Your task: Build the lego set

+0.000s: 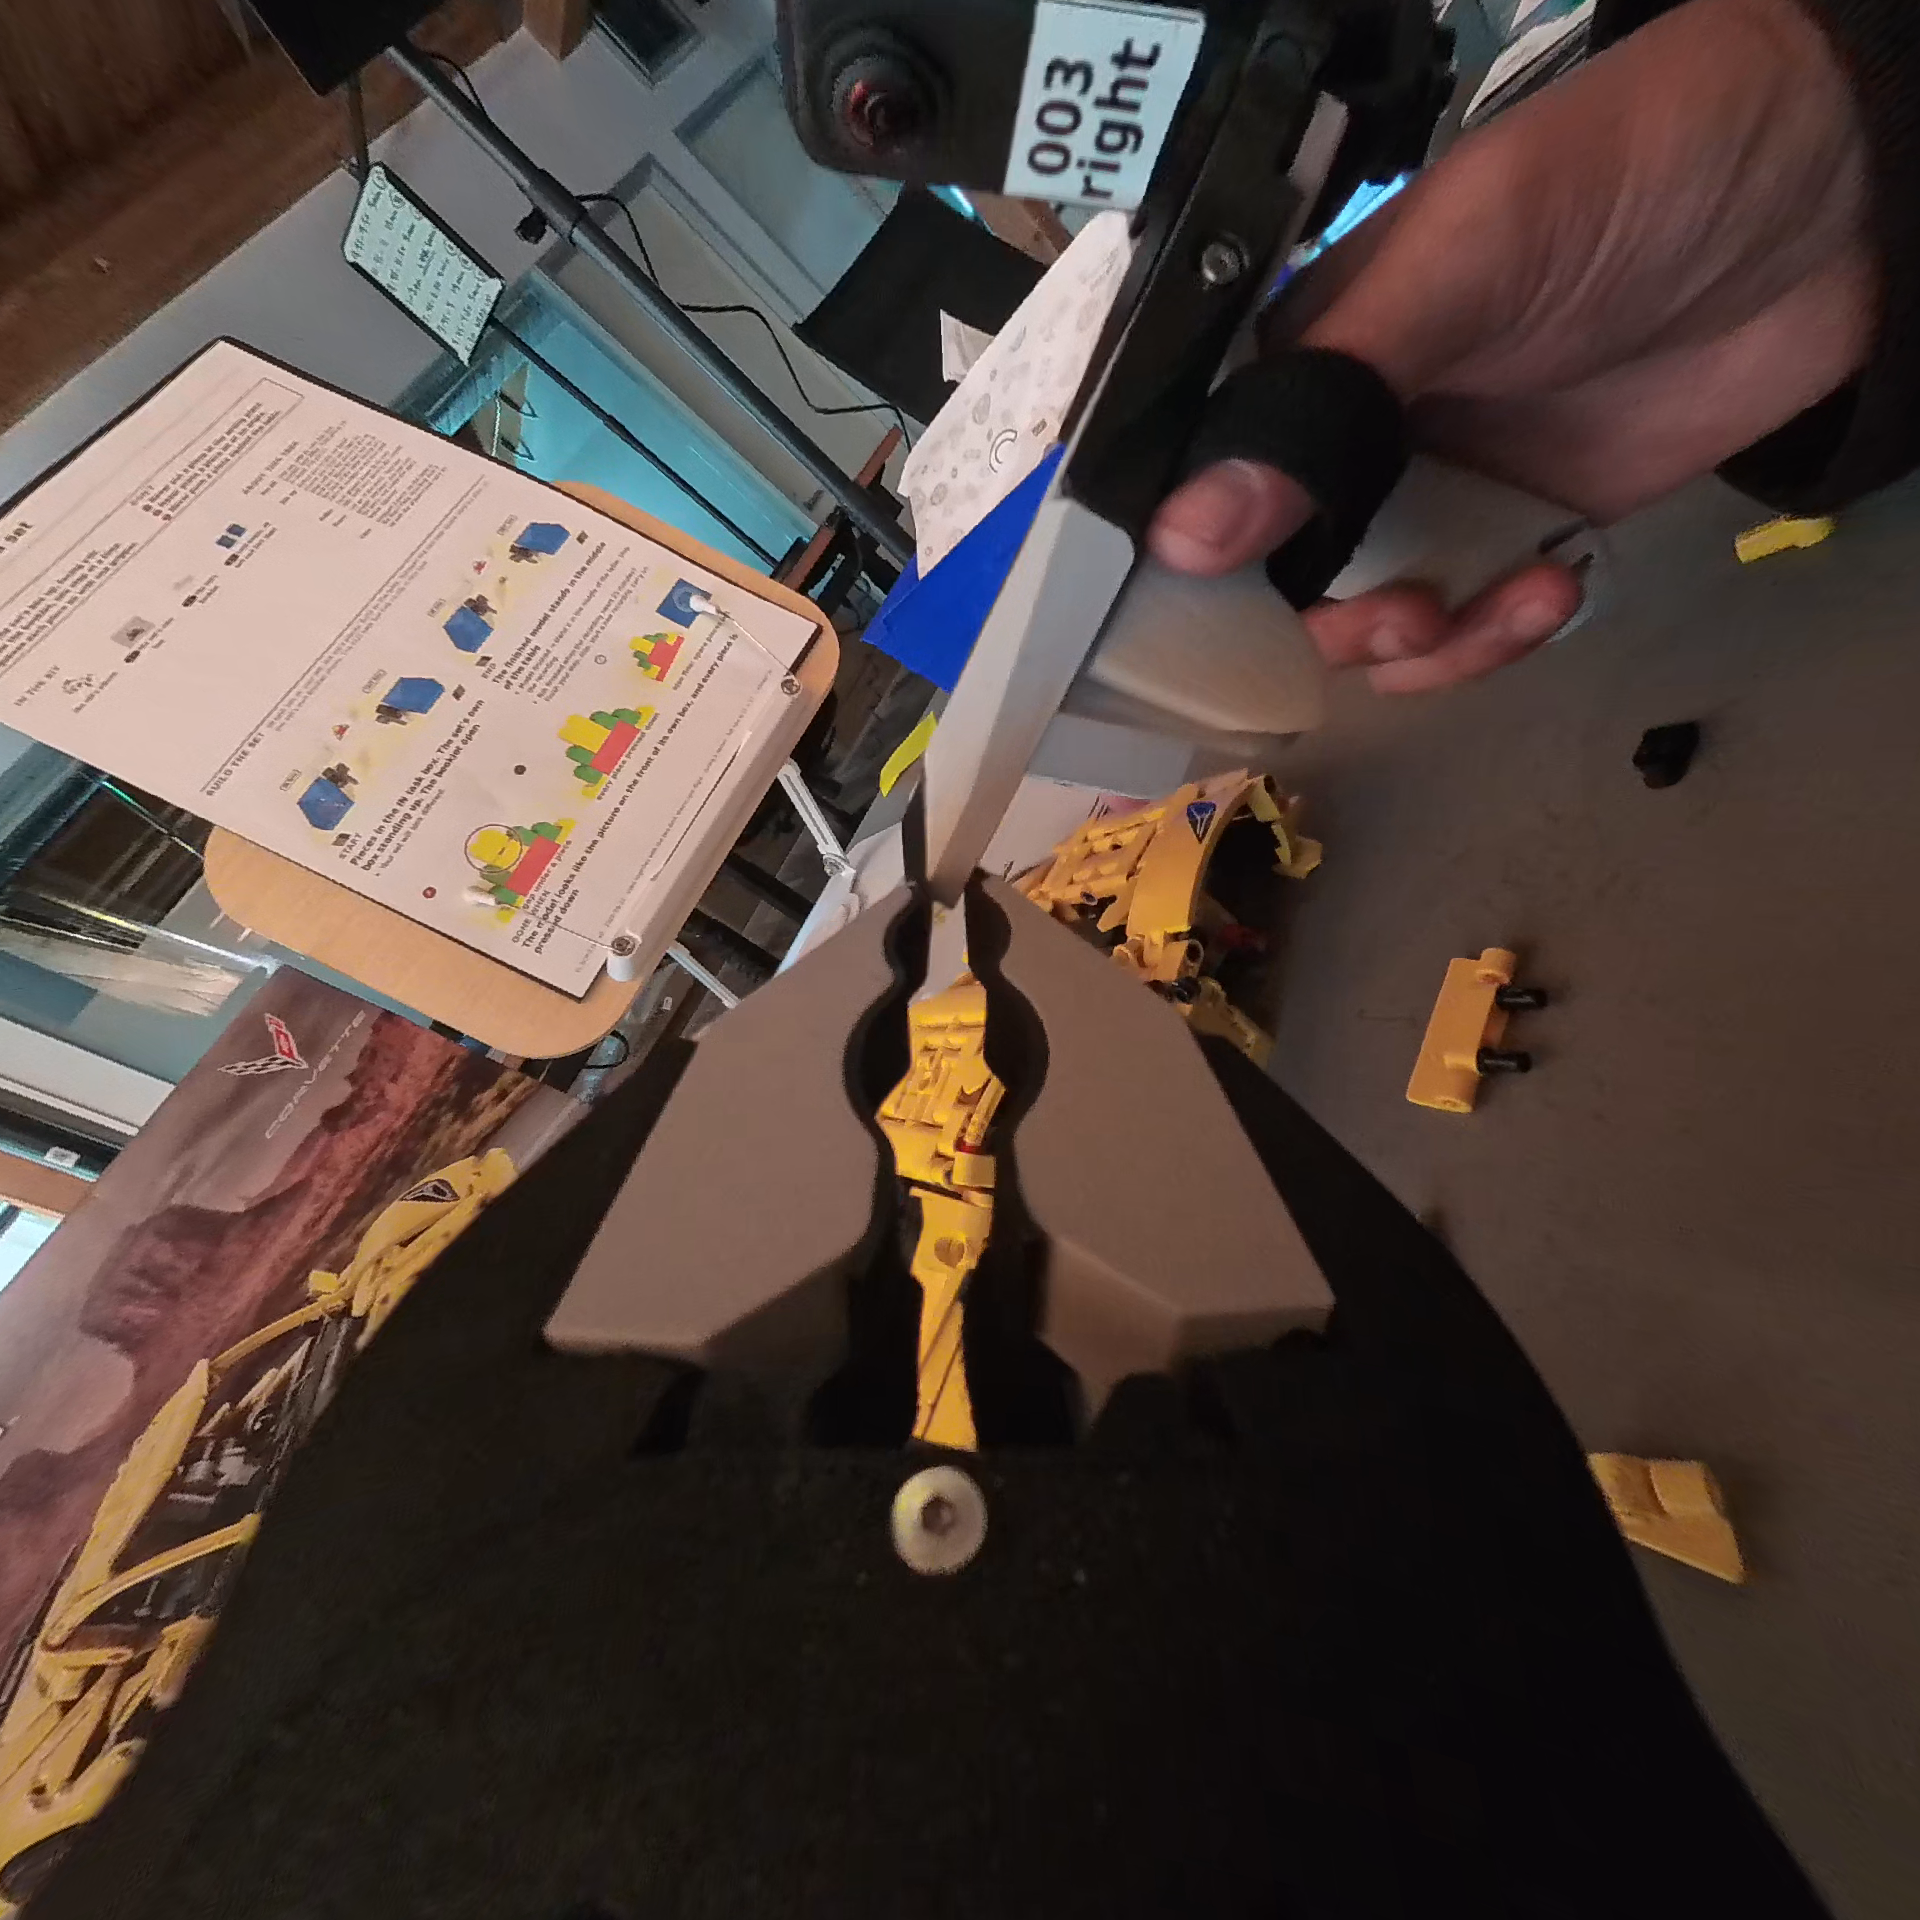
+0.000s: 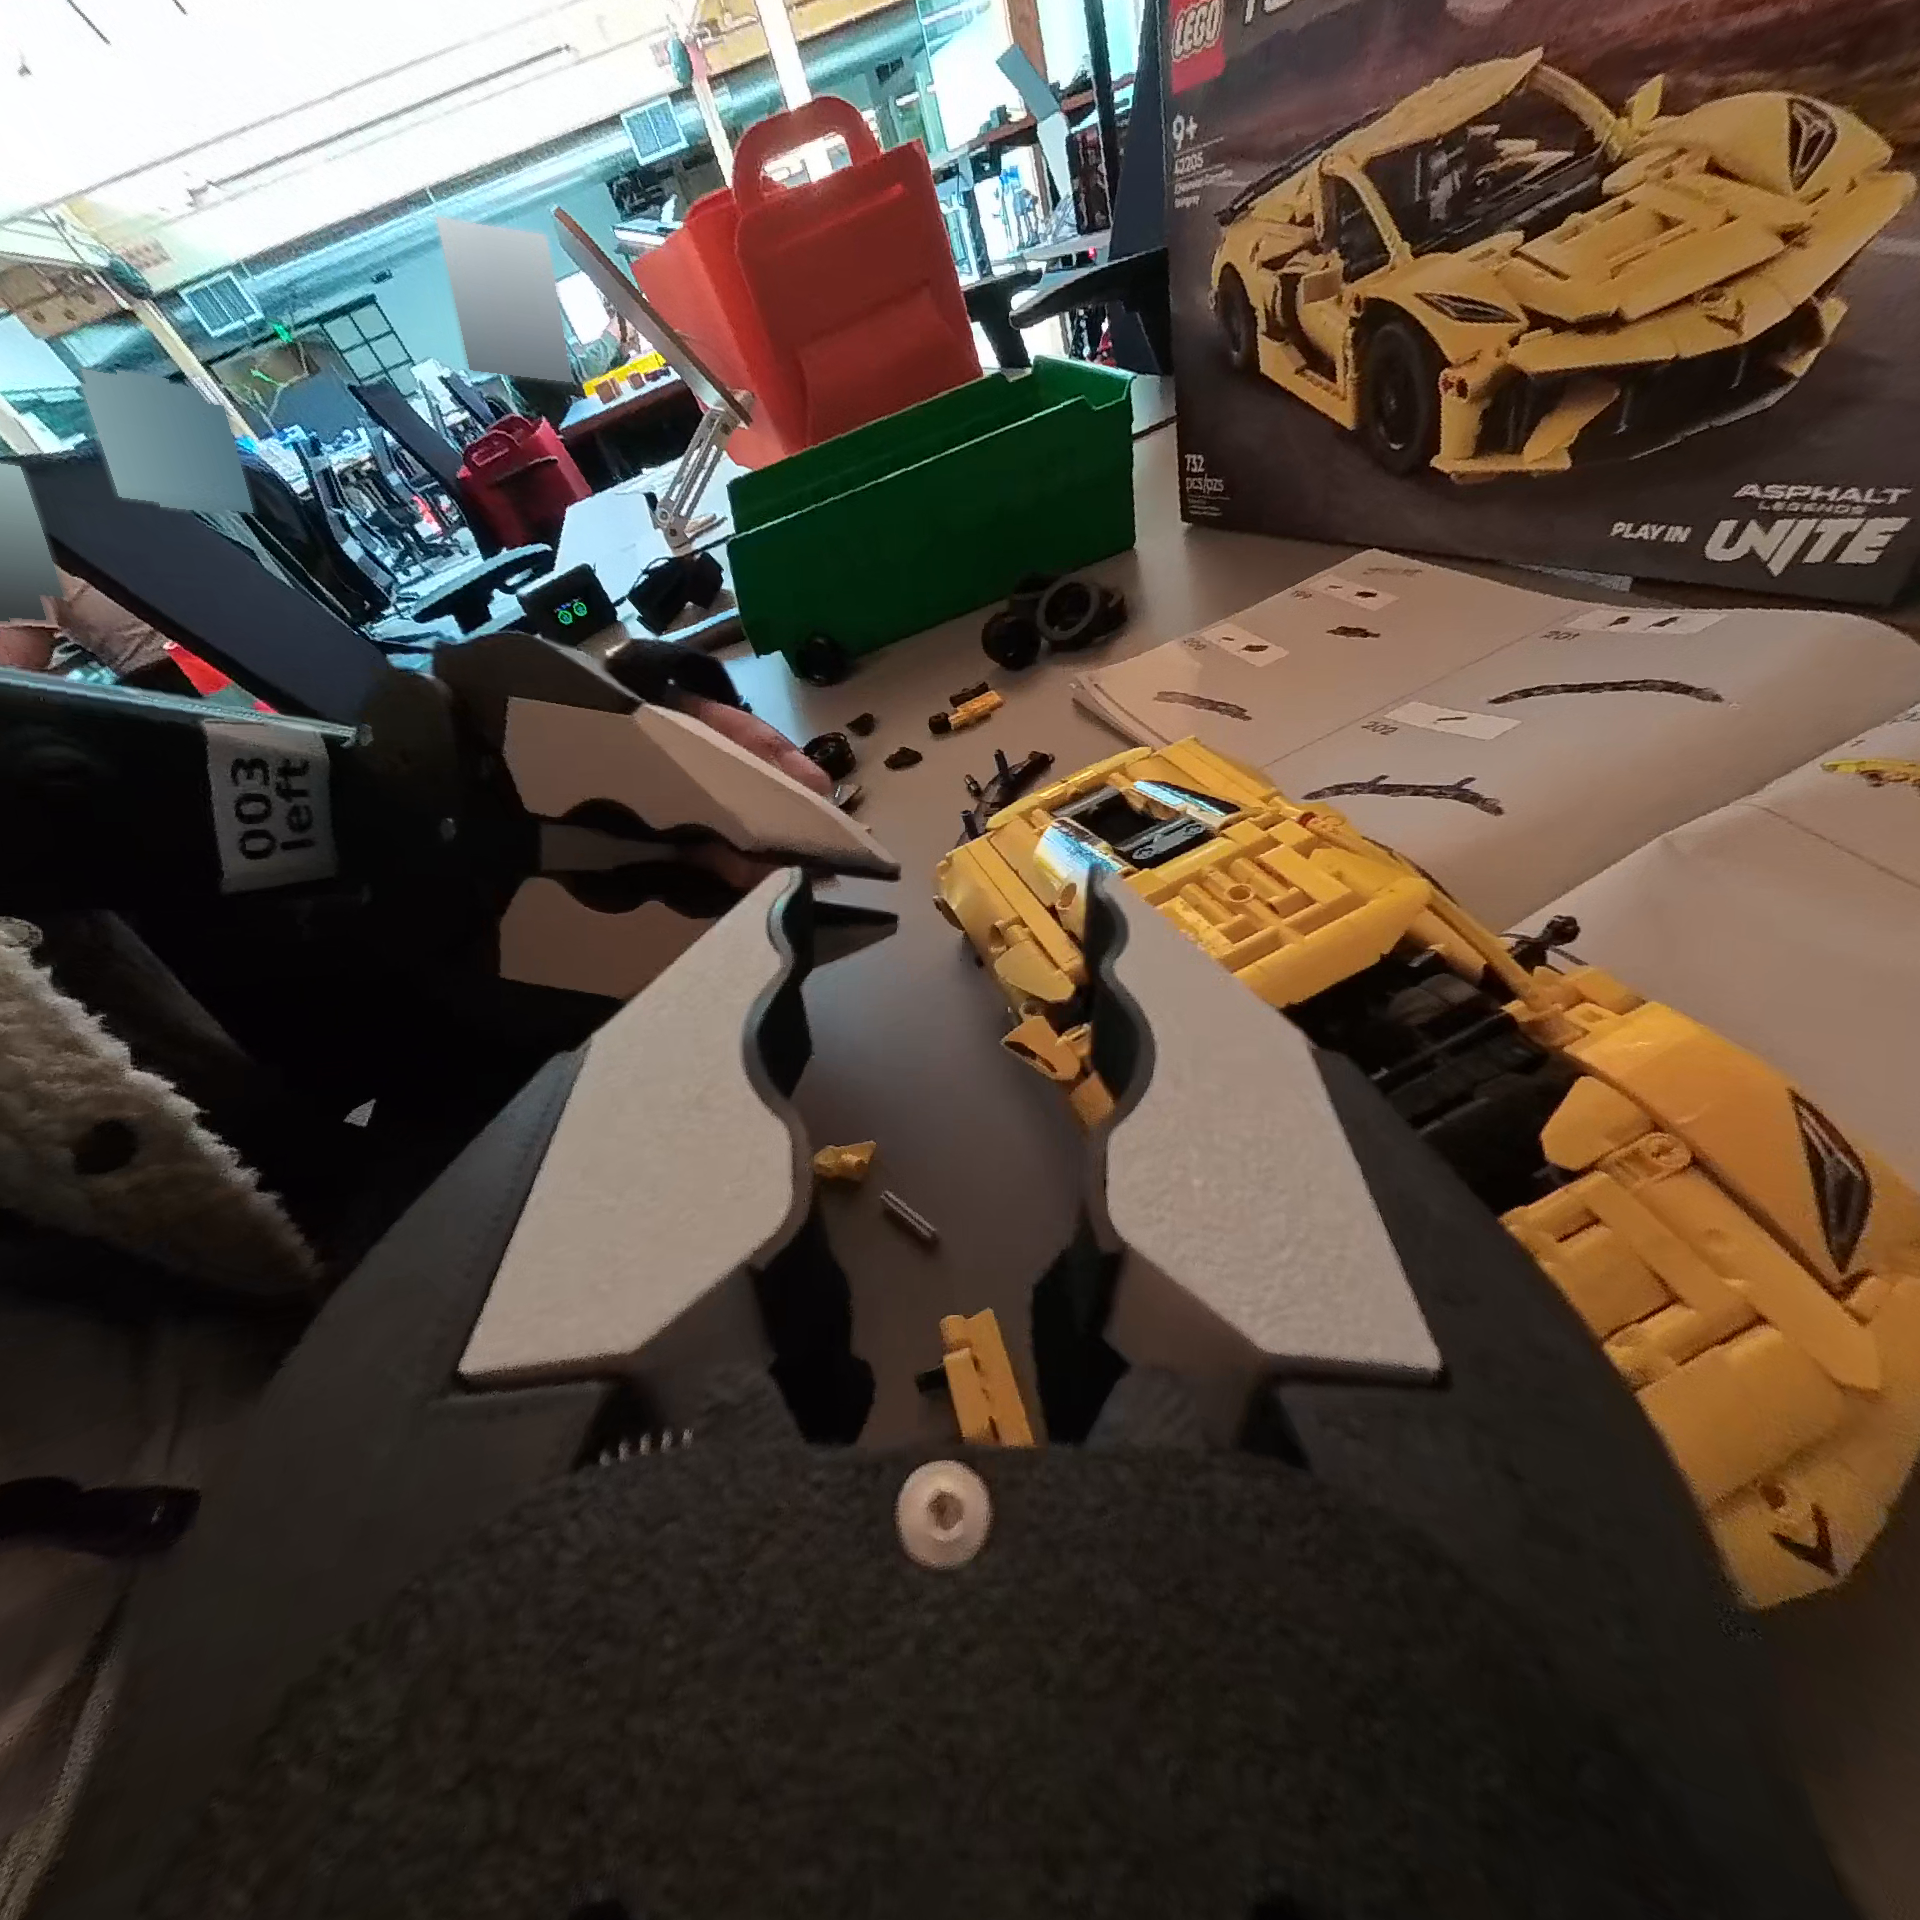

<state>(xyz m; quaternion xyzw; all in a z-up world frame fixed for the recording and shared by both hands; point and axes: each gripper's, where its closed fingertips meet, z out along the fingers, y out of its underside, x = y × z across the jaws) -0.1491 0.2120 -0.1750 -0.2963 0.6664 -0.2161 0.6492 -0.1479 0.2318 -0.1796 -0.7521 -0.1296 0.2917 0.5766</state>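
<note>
The part-built yellow Lego car (image 2: pixel 1299 904) lies on the grey table, just right of my right gripper (image 2: pixel 945 883), which is open and empty above the table. My left gripper (image 1: pixel 945 899) is nearly shut, with only a narrow gap, and I see no piece in it. The car (image 1: pixel 1153 883) shows behind it. A finger (image 1: pixel 997 707) of the right gripper comes down from above, its tip at the left gripper's tips. The left gripper also shows in the right wrist view (image 2: pixel 888 894), touching or just beside the right gripper's left fingertip.
Loose parts lie about: a yellow piece with two black pins (image 1: pixel 1455 1029), a yellow panel (image 1: pixel 1668 1512), a small yellow piece (image 2: pixel 844 1158) and a grey pin (image 2: pixel 909 1216). The set's box (image 2: pixel 1538 291), open booklet (image 2: pixel 1455 675), green bin (image 2: pixel 935 520), tyres (image 2: pixel 1060 613) and an instruction sheet on a stand (image 1: pixel 395 644) are nearby. The tips of both grippers are at nearly the same place.
</note>
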